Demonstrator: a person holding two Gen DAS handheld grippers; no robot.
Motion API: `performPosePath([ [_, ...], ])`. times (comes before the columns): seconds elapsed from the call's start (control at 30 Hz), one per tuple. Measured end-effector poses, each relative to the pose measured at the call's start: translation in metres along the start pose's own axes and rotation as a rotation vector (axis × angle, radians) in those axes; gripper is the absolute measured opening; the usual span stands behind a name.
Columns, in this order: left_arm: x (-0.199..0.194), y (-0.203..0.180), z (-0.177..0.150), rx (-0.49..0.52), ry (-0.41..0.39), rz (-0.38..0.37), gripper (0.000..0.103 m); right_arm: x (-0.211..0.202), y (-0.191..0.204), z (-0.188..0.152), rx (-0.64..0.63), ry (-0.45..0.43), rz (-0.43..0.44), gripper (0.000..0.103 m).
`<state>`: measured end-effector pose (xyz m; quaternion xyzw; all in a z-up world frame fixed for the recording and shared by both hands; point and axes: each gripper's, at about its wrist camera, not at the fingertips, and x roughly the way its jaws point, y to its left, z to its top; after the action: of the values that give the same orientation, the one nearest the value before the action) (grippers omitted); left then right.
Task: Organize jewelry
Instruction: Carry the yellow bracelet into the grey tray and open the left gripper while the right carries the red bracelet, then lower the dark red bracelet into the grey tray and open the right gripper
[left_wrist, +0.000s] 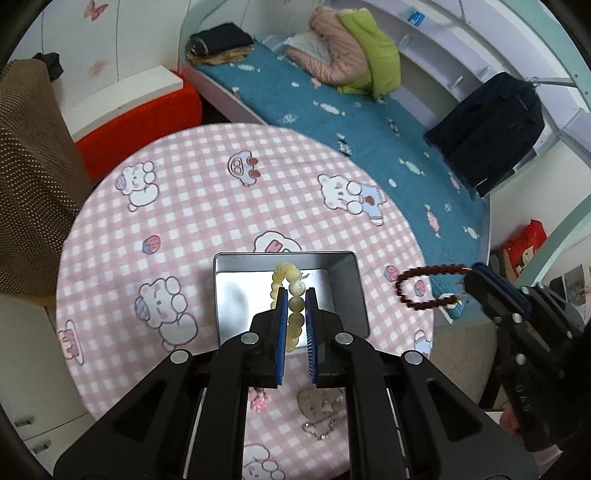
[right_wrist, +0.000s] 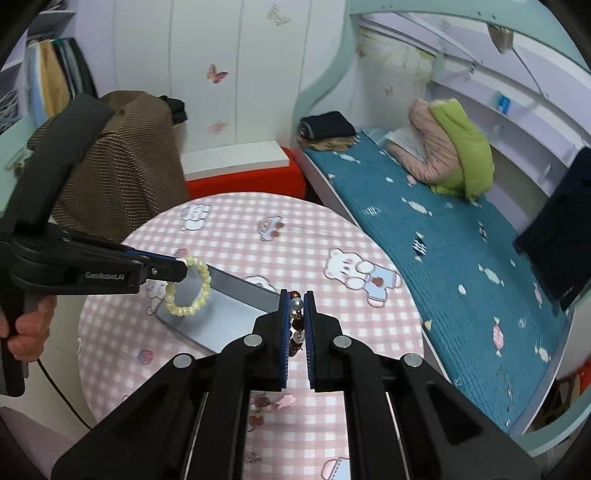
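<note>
Pink gingham with cartoon bears covers the round table (left_wrist: 207, 206), and a bed with a teal quilt (left_wrist: 369, 140) runs along the wall beyond it. Just ahead of the left gripper (left_wrist: 295, 295) sits a shallow metal tin (left_wrist: 347, 266). That gripper is clamped on a pale yellow bead bracelet (left_wrist: 291, 291), whose loop hangs out past the fingertips directly above the tin's floor; from the right wrist view the same bracelet (right_wrist: 188, 286) dangles clear of the tin (right_wrist: 240, 288), not touching it.

Off to the right of the left gripper, beyond the tin's far corner, the right gripper (left_wrist: 469, 277) pinches a dark red bead bracelet (left_wrist: 421, 288) held out over the table's edge, well clear of the tin. In its own view the right gripper (right_wrist: 296, 299) has closed on the bracelet's white and dark beads (right_wrist: 296, 314).

As far as I can see the tin holds nothing yet; its bottom shows only reflections. So the step in hand looks like depositing: the yellow bracelet is poised for the drop, and the next move would call for lowering a little and letting the fingers part so it falls inside the walls. The red one would then need carrying leftward over the tin.

Closer in, beneath the left gripper, a thin silver chain (left_wrist: 321, 430) lies on the cloth, apparently waiting its turn.
</note>
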<state>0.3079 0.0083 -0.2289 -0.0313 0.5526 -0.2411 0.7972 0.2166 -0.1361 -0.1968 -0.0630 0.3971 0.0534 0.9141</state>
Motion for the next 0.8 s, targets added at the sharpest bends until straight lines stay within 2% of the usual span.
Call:
performPosePath([
  [0.27,0.047,0.016,0.003,-0.042,0.098,0.024,0.009,0.022,-0.016,-0.004,0.05,0.043,0.03,0.006],
  [0.4,0.064,0.025,0.0,-0.066,0.123,0.041,0.009,0.029,-0.018,-0.005,0.058,0.06,0.046,0.006],
  [0.6,0.064,0.03,0.002,-0.067,0.126,0.081,0.011,0.03,-0.017,-0.003,0.051,0.06,0.071,0.006],
  [0.67,0.061,0.03,0.002,-0.062,0.133,0.093,0.022,0.029,-0.015,0.0,0.044,0.052,0.078,0.006],
  [0.8,0.051,0.029,-0.002,-0.055,0.12,0.093,0.024,0.027,-0.01,0.007,0.03,0.035,0.1,0.006],
])
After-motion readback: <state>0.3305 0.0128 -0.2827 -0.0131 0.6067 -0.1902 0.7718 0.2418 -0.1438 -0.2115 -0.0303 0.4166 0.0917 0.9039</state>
